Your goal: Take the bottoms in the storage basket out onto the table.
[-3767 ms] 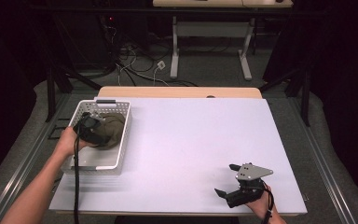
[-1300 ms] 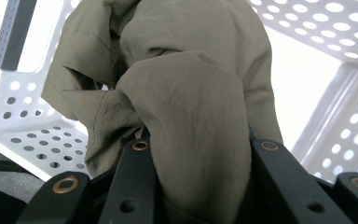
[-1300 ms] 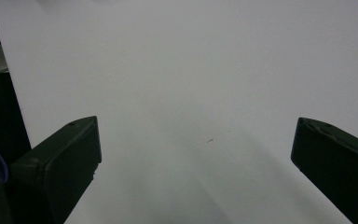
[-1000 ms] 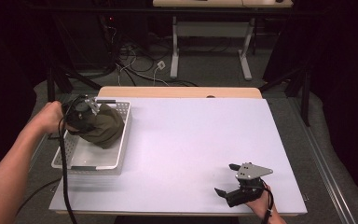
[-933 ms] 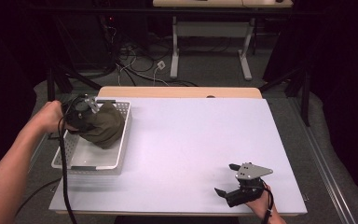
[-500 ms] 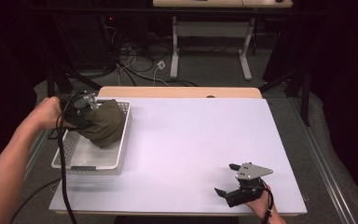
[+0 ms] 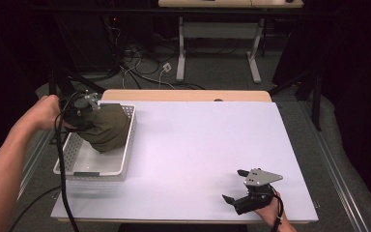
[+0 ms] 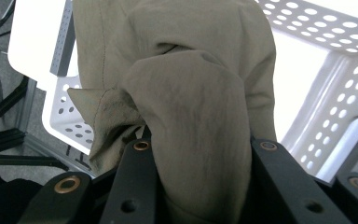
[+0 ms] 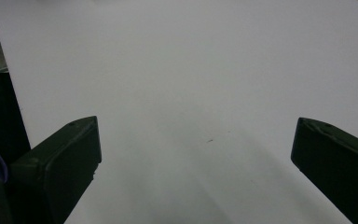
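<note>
The left gripper (image 7: 84, 108), held in the person's left hand (image 7: 46, 111), grips a bunch of olive-green cloth (image 7: 107, 126) above the far end of a white perforated basket (image 7: 128, 145) that sits at the table's (image 7: 198, 145) left edge, near the far left corner. In the left gripper view, the two black jaws press in on a thick fold of the cloth (image 8: 191, 116), which bulges up between them and spreads wider beyond, a pointed flap sticking out to one side. The basket's (image 8: 326, 112) holed white walls show behind and beside the fabric in that view, with the dark floor and cables past its outer wall. From the high view, the lower part of the cloth hangs down inside the basket, close to its right wall, while the basket's near half shows bare white bottom. A black cable (image 7: 60, 164) trails down from the left gripper past the basket's outer side and off the table's near left corner.

Well apart, near the table's near right corner, the right gripper (image 7: 241, 186) rests low over the white surface in the person's right hand (image 7: 270, 212), a grey three-cornered plate (image 7: 262, 177) on top. Its jaws stand wide apart with only bare tabletop (image 9: 191, 93) between them.
</note>
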A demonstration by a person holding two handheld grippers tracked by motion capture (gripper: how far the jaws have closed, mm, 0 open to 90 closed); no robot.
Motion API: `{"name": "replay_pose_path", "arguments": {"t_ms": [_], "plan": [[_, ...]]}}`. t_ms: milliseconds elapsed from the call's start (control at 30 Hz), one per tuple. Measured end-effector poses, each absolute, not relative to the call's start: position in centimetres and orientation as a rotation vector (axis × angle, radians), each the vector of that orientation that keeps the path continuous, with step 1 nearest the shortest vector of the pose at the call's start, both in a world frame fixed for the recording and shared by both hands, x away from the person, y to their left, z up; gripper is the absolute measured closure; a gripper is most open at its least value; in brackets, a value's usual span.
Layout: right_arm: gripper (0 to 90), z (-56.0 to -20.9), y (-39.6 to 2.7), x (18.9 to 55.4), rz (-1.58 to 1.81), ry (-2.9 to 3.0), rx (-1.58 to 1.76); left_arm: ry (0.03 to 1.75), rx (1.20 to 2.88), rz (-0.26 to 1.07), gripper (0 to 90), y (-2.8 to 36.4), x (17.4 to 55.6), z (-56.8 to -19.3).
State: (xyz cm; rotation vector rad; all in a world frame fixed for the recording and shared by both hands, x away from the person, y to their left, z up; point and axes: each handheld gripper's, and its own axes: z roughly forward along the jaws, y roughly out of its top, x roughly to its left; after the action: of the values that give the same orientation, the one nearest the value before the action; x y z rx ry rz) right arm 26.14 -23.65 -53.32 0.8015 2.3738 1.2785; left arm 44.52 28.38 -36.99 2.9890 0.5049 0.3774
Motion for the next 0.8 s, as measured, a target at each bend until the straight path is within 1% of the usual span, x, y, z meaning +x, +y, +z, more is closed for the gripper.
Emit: {"name": "replay_pose_path", "arguments": {"t_ms": [800], "plan": [[1.0,-53.3,-23.6,26.2,1.276,2.375,0.8,0.481,2.988,0.429,73.1,28.4,43.7,-34.1]]}}
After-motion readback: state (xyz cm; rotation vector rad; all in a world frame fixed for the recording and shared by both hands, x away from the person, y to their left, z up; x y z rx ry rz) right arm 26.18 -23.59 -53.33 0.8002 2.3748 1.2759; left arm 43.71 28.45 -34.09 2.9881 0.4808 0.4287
